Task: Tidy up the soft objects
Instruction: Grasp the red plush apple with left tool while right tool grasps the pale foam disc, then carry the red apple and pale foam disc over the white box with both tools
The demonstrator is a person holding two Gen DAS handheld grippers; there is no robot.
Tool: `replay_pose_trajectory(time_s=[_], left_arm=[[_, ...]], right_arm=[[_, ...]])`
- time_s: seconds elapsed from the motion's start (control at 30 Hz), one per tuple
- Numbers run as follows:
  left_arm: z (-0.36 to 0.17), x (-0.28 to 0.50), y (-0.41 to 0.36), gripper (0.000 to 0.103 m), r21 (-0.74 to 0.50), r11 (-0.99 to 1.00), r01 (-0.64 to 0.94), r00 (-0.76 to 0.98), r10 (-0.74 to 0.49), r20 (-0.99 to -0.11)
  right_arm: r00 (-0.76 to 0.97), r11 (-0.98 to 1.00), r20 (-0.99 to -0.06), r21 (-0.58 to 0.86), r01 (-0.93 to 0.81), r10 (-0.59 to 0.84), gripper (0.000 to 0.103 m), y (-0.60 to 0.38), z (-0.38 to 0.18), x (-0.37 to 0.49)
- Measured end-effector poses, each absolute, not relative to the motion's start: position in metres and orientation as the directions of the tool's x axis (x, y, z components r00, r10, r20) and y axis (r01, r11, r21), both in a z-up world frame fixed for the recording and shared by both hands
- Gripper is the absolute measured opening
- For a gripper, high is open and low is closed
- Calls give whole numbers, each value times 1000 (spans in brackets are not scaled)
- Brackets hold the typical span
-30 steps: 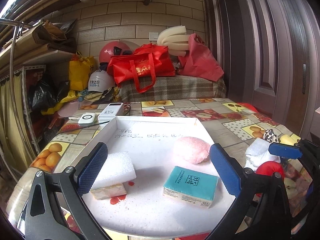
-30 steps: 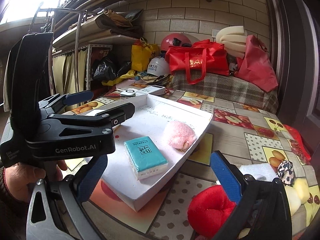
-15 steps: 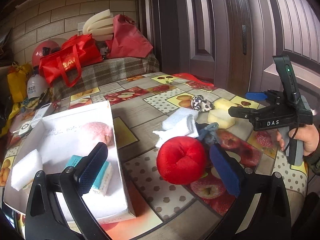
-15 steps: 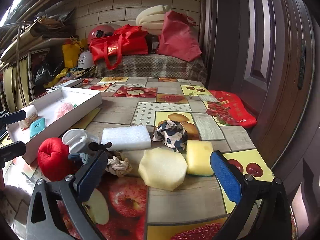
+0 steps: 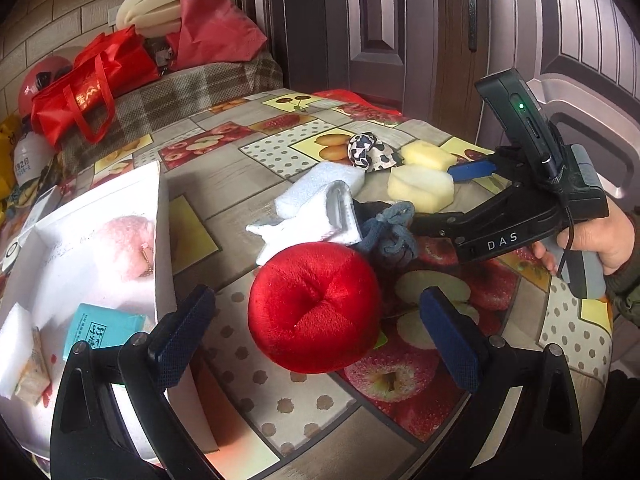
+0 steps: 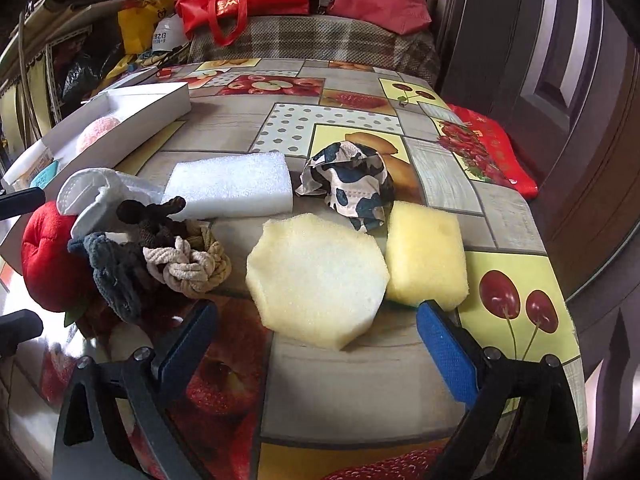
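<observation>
Fruit-print worktop [image 5: 256, 152] filled the frame; left tongs [image 5: 316, 332] gaped around the plush [image 5: 314, 306], right tongs [image 6: 316, 338] open by the sponge [image 6: 318, 280]. Squeezing the plush mid-body seemed best.

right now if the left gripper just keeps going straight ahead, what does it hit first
Most likely the round red plush apple. It sits on the table directly ahead of the open left gripper, centred between its two blue-padded fingers, with nothing in front of it. The white rolled sock lies behind it. How near the apple is stays unclear through the fisheye.
</observation>
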State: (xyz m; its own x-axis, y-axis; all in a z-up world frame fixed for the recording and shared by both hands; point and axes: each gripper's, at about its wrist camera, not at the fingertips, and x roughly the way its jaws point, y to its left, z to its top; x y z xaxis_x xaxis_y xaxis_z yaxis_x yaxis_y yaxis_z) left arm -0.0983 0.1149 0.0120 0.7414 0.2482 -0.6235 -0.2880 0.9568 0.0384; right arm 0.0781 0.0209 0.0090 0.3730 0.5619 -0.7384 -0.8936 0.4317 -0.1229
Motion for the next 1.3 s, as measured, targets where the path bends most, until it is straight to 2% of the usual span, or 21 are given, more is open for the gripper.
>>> replay_pose_trajectory(time_s=[0.2, 0.23, 0.27, 0.3, 0.33, 0.43, 0.53, 0.77, 0.9, 1.3], left_arm=[[5, -86, 108, 103, 88, 957, -277, 704, 265, -659], [3, -84, 108, 102, 93, 956, -277, 693, 266, -670], [1, -82, 109, 97, 95, 956, -277, 685, 266, -678], [1, -82, 109, 88, 92, 957, -276, 685, 263, -679], [1, -83, 111, 61, 88, 956, -279, 688, 263, -677], [4, -87, 112, 61, 75, 956, -283, 705, 261, -660], [11, -97, 109, 61, 83, 950, -300, 739, 286, -609], [32, -135, 110, 61, 61, 919, -390, 821, 377, -428], [36, -144, 113, 61, 53, 898, -436, 819, 420, -391], [36, -149, 115, 61, 59, 864, -499, 794, 484, -369]], right_arm=[[343, 473, -766, -57, -879, 544, 99, 32, 6, 99], [342, 471, -764, -58, -880, 546, 91, 32, 6, 98], [344, 467, -757, -59, -882, 555, 75, 31, 8, 96], [344, 462, -749, -57, -885, 566, 67, 29, 10, 95], [344, 458, -743, -57, -887, 574, 65, 28, 11, 93], [345, 455, -734, -55, -889, 586, 59, 27, 13, 92], [370, 456, -677, -57, -888, 636, 58, 18, 24, 87], [525, 516, -375, -133, -846, 764, 58, -26, 57, 47], [499, 514, -374, -67, -855, 782, 58, -31, 60, 47], [464, 476, -350, -55, -878, 814, 58, -14, 60, 20]])
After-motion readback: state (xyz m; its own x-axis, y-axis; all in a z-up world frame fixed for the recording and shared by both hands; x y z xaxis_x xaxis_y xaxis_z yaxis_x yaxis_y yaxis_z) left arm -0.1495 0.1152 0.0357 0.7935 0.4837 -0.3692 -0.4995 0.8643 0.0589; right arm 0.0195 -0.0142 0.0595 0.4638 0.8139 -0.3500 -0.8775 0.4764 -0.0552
